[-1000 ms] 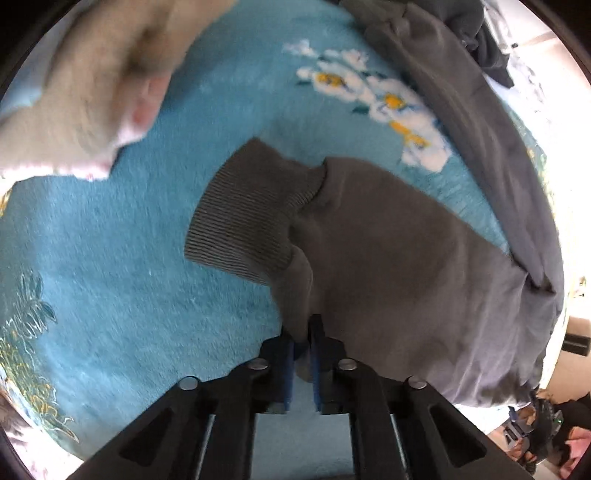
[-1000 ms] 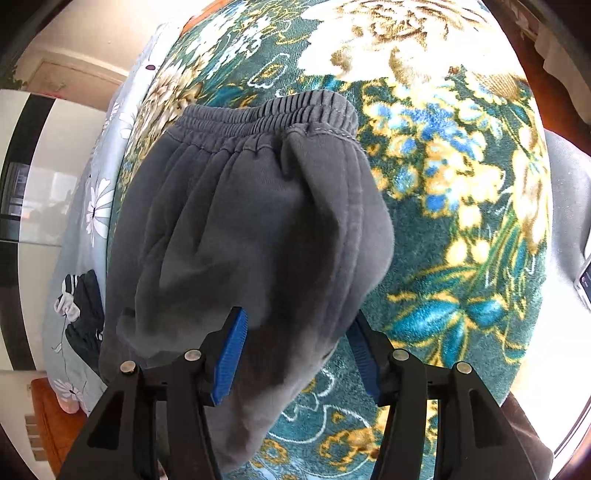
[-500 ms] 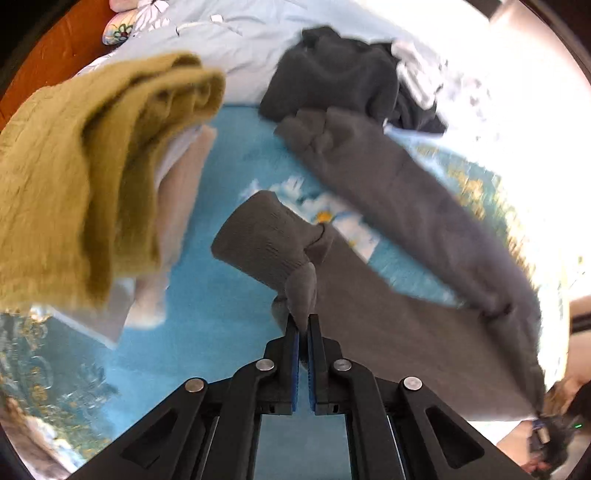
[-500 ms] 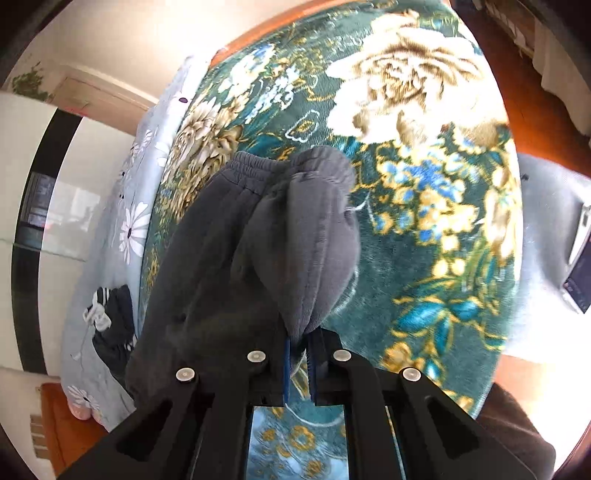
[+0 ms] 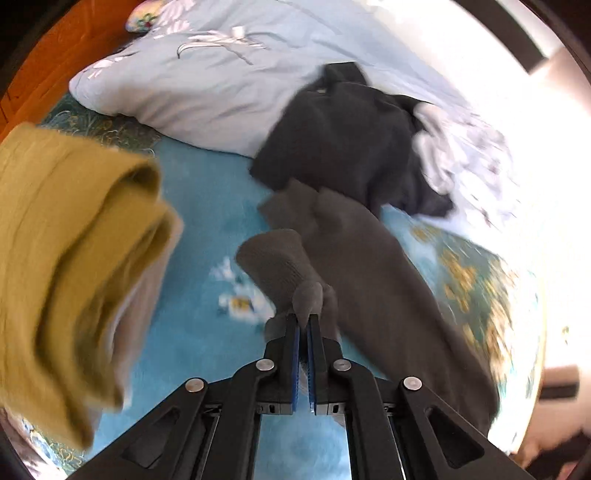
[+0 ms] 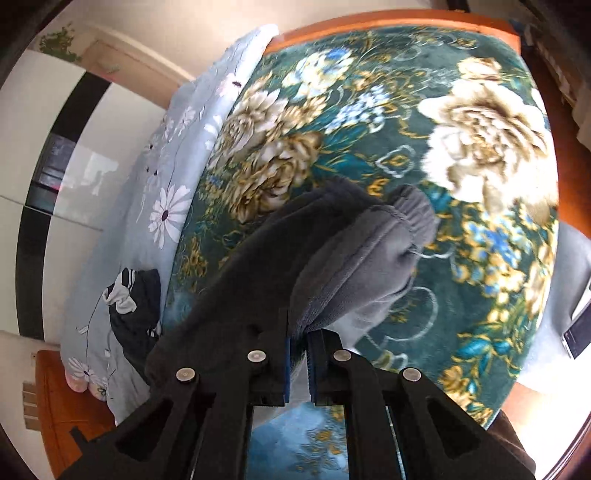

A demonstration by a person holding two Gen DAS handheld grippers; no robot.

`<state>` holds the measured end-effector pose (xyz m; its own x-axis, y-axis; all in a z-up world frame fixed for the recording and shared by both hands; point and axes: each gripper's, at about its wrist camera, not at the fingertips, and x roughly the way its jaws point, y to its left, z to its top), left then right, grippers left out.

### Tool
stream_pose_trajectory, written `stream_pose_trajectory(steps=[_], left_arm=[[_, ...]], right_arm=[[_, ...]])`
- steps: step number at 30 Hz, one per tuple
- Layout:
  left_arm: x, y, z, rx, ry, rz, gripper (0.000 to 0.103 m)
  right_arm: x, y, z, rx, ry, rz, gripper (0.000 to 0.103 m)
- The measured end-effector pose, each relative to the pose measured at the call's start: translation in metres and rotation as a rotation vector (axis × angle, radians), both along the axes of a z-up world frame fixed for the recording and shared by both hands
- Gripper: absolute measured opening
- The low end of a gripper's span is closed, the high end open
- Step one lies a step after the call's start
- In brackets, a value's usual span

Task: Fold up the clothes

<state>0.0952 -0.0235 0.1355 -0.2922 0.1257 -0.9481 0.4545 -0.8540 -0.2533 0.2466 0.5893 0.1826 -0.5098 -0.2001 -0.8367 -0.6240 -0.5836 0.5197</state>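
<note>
Grey sweatpants [image 5: 373, 280] stretch across the blue floral blanket [image 5: 207, 206]. My left gripper [image 5: 303, 321] is shut on the ribbed ankle cuff [image 5: 277, 262], lifted off the blanket. In the right wrist view the same grey sweatpants [image 6: 288, 266] hang above the green floral blanket [image 6: 369, 122], and my right gripper [image 6: 298, 334] is shut on fabric near the elastic waistband [image 6: 410, 210].
A folded mustard garment [image 5: 70, 258] on a pale one sits at the left. A dark garment pile [image 5: 343, 136] lies behind on a light blue duvet [image 5: 207, 77]. The wooden bed frame [image 6: 369, 26] edges the blanket. A dark striped garment [image 6: 136, 306] lies on the duvet.
My right gripper went from open around the pants to shut on them near the waistband. Both grippers have risen, lifting cuff and waistband off the blanket; the left view now shows the duvet and dark pile.
</note>
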Motion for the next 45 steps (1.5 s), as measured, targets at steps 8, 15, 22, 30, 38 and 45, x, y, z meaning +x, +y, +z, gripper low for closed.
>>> stream_pose_trajectory(steps=[8, 15, 22, 30, 38, 45], left_arm=[[-0.095, -0.007, -0.072, 0.112, -0.262, 0.151, 0.004], [-0.138, 0.006, -0.069, 0.213, -0.176, 0.131, 0.008], [-0.138, 0.006, -0.07, 0.336, -0.011, 0.105, 0.046], [-0.069, -0.012, -0.078, 0.229, 0.101, 0.086, 0.061], [-0.036, -0.019, -0.148, 0.423, 0.042, 0.193, 0.071], [-0.047, 0.002, -0.157, 0.339, -0.002, 0.201, 0.075]], right_arm=[[-0.094, 0.003, -0.022, 0.013, -0.133, 0.057, 0.008], [-0.123, 0.012, -0.021, 0.037, -0.121, 0.019, 0.008], [-0.133, 0.012, -0.029, 0.019, -0.06, 0.047, 0.025], [-0.087, 0.01, -0.023, 0.001, 0.137, 0.083, 0.052], [-0.008, 0.011, -0.118, -0.141, -0.049, 0.024, 0.061], [0.013, 0.037, -0.154, -0.237, -0.007, -0.21, 0.074]])
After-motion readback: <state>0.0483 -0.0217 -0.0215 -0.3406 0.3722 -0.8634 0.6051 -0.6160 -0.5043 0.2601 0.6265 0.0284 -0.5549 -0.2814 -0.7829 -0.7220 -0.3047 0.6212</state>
